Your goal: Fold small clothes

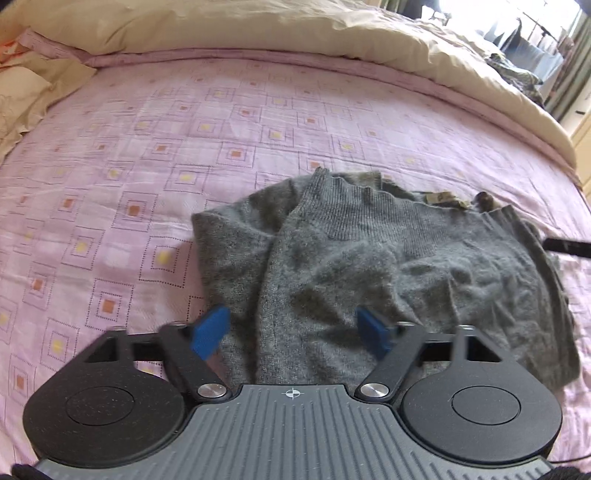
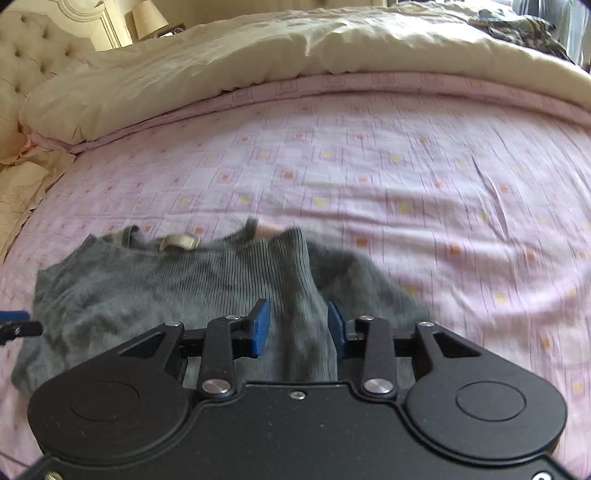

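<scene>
Left gripper (image 1: pixel 291 334): blue pads spread wide, a folded-over grey sleeve strip running up between them, nothing pinched. Right gripper (image 2: pixel 299 328): jaws narrower, straddling the other sleeve strip, pads apart from the knit on both sides as far as I can tell, so not clamped. Small grey knitted wool sweater (image 1: pixel 388 266) lies flat on the pink bedsheet with square print (image 1: pixel 147 166), both sleeves turned in over the body, ribbed neckline at 12 o'clock from the grippers. Cream duvet (image 1: pixel 295 26) is bunched along the far edge, further out at 12. A rumpled dark patterned cloth (image 2: pixel 517 26) sits at 1 o'clock on the duvet. Risks: the knit is loose and fuzzy, so a shallow pinch likely grabs only the top layer and the sleeve unfolds on lift; a deep pinch may catch the sheet too and drag it. Uneven lift between the two sides would skew the fold. Neck tag (image 2: pixel 177 242) is visible, tan, but its text is too blurred to read. No other writing legible.
</scene>
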